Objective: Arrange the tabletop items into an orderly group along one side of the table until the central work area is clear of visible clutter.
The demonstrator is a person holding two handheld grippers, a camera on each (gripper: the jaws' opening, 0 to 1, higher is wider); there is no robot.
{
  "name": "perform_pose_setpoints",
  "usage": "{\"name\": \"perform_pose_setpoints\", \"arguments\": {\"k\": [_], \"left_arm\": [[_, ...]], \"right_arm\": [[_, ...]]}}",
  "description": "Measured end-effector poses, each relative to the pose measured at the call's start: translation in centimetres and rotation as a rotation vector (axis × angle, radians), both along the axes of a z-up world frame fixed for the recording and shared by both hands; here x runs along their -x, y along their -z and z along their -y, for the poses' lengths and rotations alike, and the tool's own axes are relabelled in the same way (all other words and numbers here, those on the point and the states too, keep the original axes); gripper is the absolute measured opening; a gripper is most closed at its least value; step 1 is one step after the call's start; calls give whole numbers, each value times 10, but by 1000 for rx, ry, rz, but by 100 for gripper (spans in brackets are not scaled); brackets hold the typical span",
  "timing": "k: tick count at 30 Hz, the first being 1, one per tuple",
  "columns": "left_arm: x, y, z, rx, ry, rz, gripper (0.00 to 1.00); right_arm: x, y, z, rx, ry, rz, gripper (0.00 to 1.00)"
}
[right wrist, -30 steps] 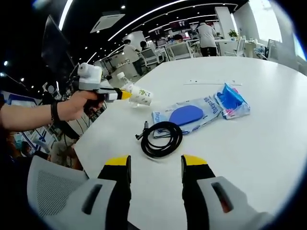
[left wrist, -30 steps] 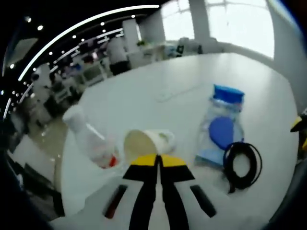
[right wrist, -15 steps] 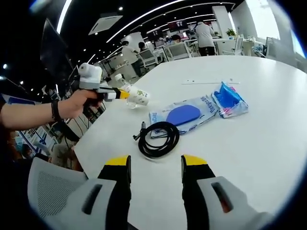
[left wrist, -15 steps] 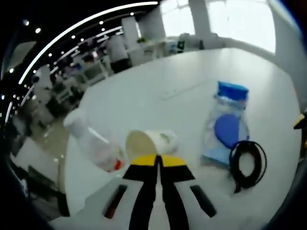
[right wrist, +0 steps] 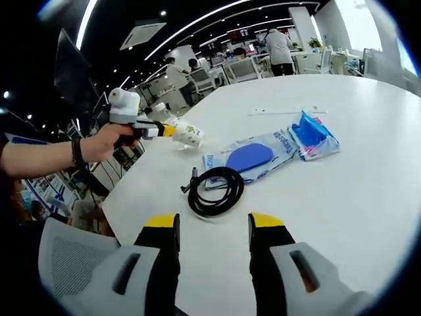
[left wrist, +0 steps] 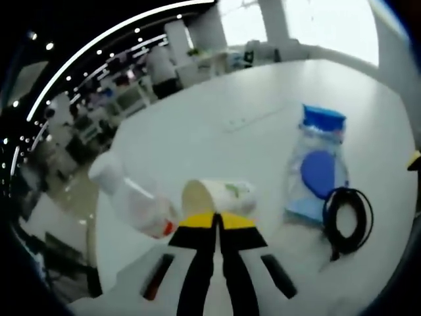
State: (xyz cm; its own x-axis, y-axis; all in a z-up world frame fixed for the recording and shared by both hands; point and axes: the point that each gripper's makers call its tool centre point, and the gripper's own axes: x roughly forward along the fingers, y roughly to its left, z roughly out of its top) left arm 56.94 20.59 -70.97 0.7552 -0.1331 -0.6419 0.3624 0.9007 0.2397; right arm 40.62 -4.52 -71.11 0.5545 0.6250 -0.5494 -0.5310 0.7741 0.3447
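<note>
A white paper cup (left wrist: 222, 196) with a green print lies on its side right at my left gripper (left wrist: 215, 221), whose yellow-tipped jaws are shut on its rim. In the right gripper view a hand holds that left gripper (right wrist: 152, 130) with the cup (right wrist: 187, 133) at the table's far left edge. A clear plastic bottle (left wrist: 131, 199) lies just left of the cup. A black cable coil (right wrist: 214, 191) lies beside a clear packet with a blue pad (right wrist: 252, 158) and a blue pouch (right wrist: 312, 134). My right gripper (right wrist: 214, 227) is open over bare table, short of the coil.
The white table (right wrist: 348, 197) stretches wide to the right. A thin strip (right wrist: 284, 112) lies further back. A grey chair (right wrist: 69, 263) stands at the near left edge. Desks, chairs and people fill the office behind.
The cup has turned a little in my left gripper, now showing its printed side. The right gripper view has shifted only slightly; coil and packets lie as before.
</note>
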Motion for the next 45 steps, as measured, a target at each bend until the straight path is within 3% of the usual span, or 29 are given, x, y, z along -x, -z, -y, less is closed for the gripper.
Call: {"name": "perform_pose_setpoints", "arguments": {"k": [27,37,41,45], "left_arm": [[8,6,32,-34,130,-3,0],[8,7,41,22,146,-17,8],[8,9,42,121,97,-44,9],[5,10,39,165,66,-50,10]], "right_arm": [[-2,0,2,-12,13,-1,41],[-3,0,4,-14,16,1,41],[-2,0,5,-15,20,1,41],[-1,0,9,-14,27,0,41]]}}
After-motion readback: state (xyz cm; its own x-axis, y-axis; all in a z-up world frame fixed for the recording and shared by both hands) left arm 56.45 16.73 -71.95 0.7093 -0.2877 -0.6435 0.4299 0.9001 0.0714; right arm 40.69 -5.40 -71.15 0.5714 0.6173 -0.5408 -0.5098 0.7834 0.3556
